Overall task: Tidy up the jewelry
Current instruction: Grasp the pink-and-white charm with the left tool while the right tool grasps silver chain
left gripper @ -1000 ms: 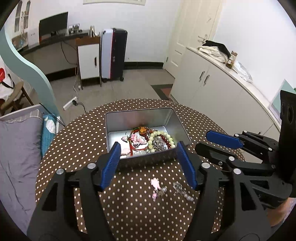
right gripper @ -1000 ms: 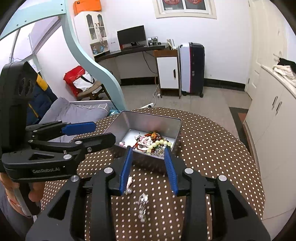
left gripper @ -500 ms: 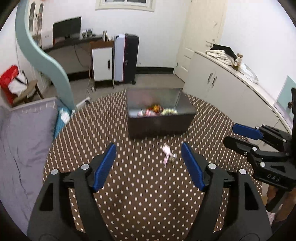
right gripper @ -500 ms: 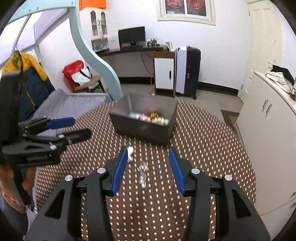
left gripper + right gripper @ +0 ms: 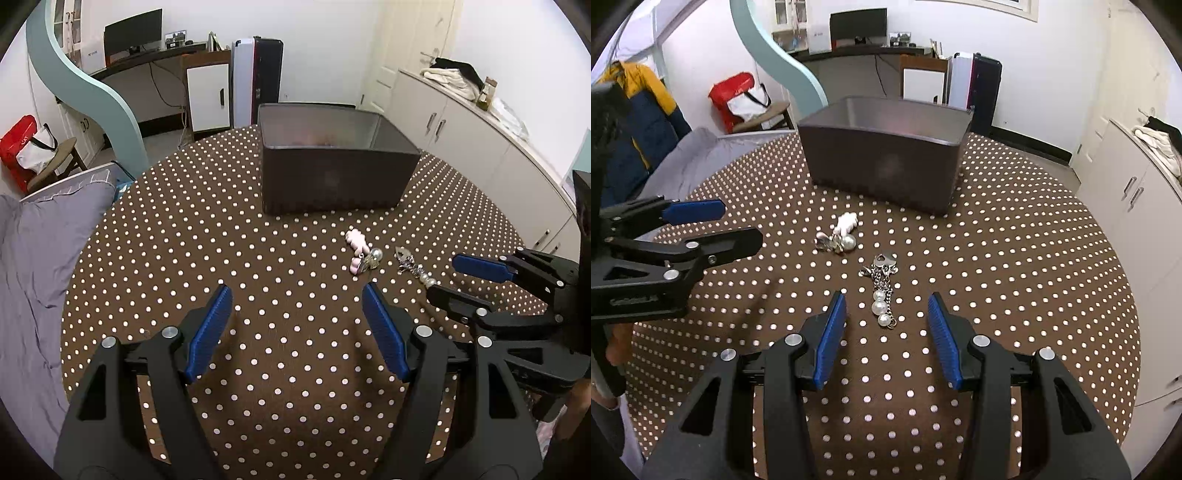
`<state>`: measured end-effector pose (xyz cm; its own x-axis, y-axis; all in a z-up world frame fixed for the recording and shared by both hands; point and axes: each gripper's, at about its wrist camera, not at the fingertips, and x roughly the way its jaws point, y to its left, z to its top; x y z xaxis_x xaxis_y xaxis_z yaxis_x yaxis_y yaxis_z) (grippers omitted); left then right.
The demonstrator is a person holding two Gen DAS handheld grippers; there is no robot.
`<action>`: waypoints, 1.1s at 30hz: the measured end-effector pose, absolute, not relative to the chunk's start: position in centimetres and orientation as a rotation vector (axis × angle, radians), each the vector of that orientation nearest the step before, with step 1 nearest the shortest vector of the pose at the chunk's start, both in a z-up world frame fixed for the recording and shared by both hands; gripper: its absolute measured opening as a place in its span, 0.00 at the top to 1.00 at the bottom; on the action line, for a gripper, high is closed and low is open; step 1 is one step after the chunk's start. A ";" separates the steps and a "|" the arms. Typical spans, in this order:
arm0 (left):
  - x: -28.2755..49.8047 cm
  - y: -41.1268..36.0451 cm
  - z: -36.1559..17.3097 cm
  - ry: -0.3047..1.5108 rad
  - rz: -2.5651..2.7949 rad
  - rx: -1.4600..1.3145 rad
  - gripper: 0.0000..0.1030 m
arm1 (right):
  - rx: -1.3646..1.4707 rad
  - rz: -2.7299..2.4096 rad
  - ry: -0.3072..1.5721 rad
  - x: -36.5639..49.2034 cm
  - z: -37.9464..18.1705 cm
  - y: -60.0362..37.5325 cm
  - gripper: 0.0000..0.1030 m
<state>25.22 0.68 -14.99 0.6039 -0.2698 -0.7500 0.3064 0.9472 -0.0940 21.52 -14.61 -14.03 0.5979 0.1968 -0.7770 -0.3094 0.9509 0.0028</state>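
- Left gripper (image 5: 297, 291): jaws held wide, nothing between them; only dotted tablecloth (image 5: 184, 236) is seen in the gap.
- Pink charm (image 5: 359, 248): lying ahead of the left jaws, slightly toward the right finger, apart from both pads.
- Right gripper (image 5: 887, 301): jaws parted, empty.
- Pearl chain (image 5: 882, 293): lying on the cloth, its near end between the right fingertips, untouched.
- Metal box (image 5: 886, 153): well beyond both jaws.

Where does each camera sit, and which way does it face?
Left wrist: on the left gripper, angled down at the polka-dot tablecloth; the right gripper shows at right.
Right wrist: on the right gripper, jaws apart around the pearl-and-chain piece; the left gripper shows at left.
Shared: dark metal box, pink-and-pearl piece.
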 end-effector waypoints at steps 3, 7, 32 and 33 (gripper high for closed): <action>25.3 0.5 -15.3 0.867 -0.334 0.053 0.30 | -0.173 0.287 0.893 21.9 -14.7 -14.2 0.64; 25.5 -0.1 -15.6 0.874 -0.339 0.065 0.30 | -0.184 0.303 0.895 22.1 -14.9 -14.1 0.77; 27.9 -6.5 -16.7 0.901 -0.418 0.217 0.66 | -0.115 0.270 0.796 21.5 -12.0 -17.8 0.92; 27.8 -6.5 -16.7 0.900 -0.425 0.221 0.73 | -0.114 0.273 0.795 21.6 -11.9 -17.7 0.93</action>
